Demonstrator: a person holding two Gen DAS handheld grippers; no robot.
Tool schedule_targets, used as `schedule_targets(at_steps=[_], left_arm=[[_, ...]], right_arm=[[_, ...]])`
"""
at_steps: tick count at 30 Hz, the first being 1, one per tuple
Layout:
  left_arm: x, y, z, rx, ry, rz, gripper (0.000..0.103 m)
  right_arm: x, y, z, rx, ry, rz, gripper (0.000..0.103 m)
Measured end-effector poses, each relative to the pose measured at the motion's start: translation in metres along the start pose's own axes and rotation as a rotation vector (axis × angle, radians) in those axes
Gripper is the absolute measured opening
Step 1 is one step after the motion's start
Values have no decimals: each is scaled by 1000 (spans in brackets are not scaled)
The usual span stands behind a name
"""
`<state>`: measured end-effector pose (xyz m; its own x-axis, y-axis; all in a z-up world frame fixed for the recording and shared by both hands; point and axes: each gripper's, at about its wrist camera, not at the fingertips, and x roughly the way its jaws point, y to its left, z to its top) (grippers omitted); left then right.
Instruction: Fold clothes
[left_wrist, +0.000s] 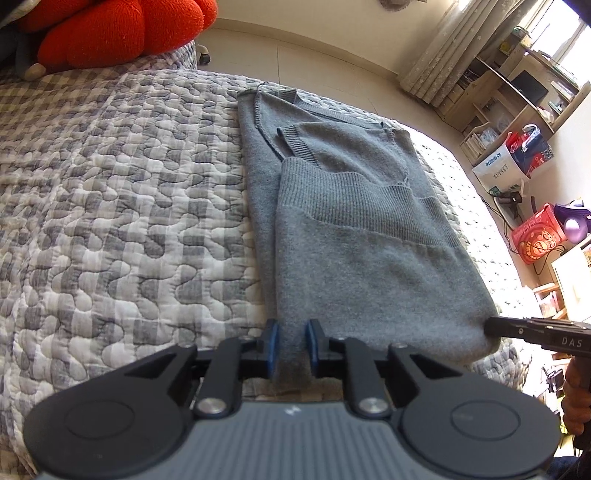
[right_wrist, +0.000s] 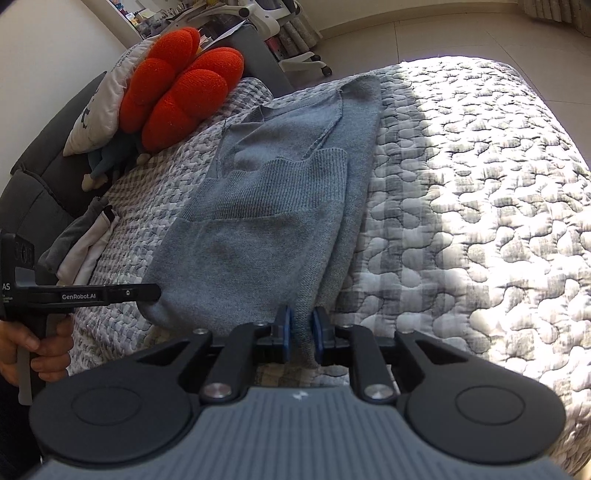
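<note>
A grey knitted sweater (left_wrist: 369, 240) (right_wrist: 258, 240) lies folded lengthwise on the quilted bed, its ribbed hem doubled back over the body. My left gripper (left_wrist: 291, 332) has the near left corner of the fold between its blue pads, and the fabric fills the narrow gap. My right gripper (right_wrist: 301, 325) holds the near right corner the same way. Each gripper shows in the other's view as a black finger at the sweater's corner: the right gripper (left_wrist: 493, 326) and the left gripper (right_wrist: 157, 291).
The grey-and-white checked quilt (left_wrist: 110, 203) (right_wrist: 461, 184) spreads to both sides of the sweater. A red cushion (right_wrist: 184, 92) and a white pillow (right_wrist: 96, 107) lie at the bed's head. Other clothes (right_wrist: 81, 251) sit by the dark headboard. Shelves and boxes (left_wrist: 517, 110) stand beyond the bed.
</note>
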<state>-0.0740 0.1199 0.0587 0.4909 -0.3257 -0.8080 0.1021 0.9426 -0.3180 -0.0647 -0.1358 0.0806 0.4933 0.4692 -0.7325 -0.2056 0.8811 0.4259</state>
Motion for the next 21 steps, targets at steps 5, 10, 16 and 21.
schedule_targets(at_steps=[5,10,16,21], left_arm=[[-15,5,10,1,-98,3,21],[-1,-30,-3,142,-58,-79,24],[26,-57,-28,300,-5,-13,29],[19,-54,-30,323,12,-10,29]], right_arm=[[-15,11,2,-98,-112,-11,18],[4,56,-7,-274,-68,78,18],[48,70,-19,-394,66,-57,17],[35,52,-19,-416,84,-107,13]])
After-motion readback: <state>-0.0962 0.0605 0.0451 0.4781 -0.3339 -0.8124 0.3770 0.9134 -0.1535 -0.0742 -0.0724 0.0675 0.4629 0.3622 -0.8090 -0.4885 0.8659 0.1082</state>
